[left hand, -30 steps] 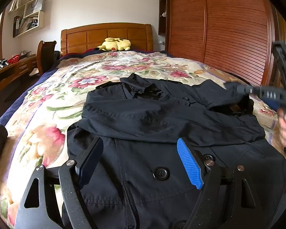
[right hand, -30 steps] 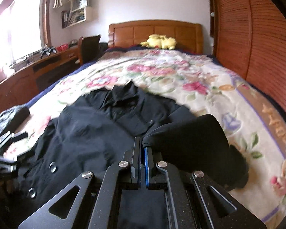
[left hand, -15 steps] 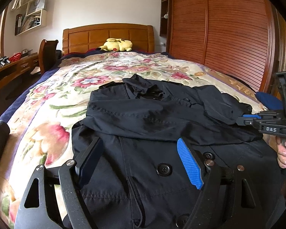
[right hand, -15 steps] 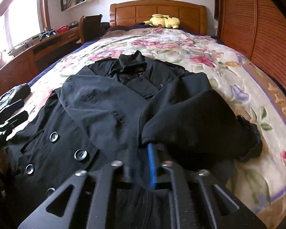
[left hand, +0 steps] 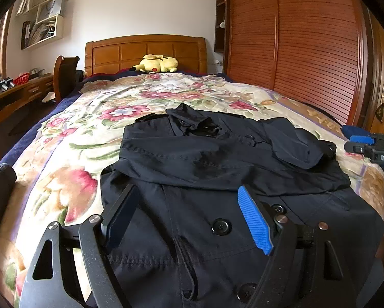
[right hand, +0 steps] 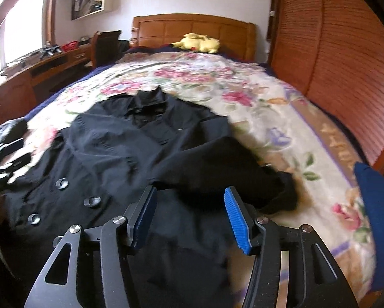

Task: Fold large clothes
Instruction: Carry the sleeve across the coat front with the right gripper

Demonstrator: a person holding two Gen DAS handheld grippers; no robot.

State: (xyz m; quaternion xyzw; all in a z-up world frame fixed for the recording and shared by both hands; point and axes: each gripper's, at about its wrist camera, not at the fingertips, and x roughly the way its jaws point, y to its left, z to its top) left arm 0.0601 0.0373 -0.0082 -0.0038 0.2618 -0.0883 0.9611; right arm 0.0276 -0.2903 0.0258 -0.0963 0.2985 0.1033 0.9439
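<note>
We see the black coat point(left hand: 217, 169) flat on the floral bed point(left hand: 71, 154), collar toward the headboard point(left hand: 145, 51), hem toward us, long axis down the bed, both sleeves folded across its chest. Left tongs point(left hand: 189, 218) gape wide, empty, above the buttons. Right tongs point(right hand: 189, 218) have just been opening, nothing between them.

A yellow plush toy point(left hand: 158, 63) is seen against the wooden headboard point(left hand: 145, 51) of a bed covered by a floral bedspread point(left hand: 166, 95); louvred wardrobe doors point(left hand: 307, 43) stand alongside.
</note>
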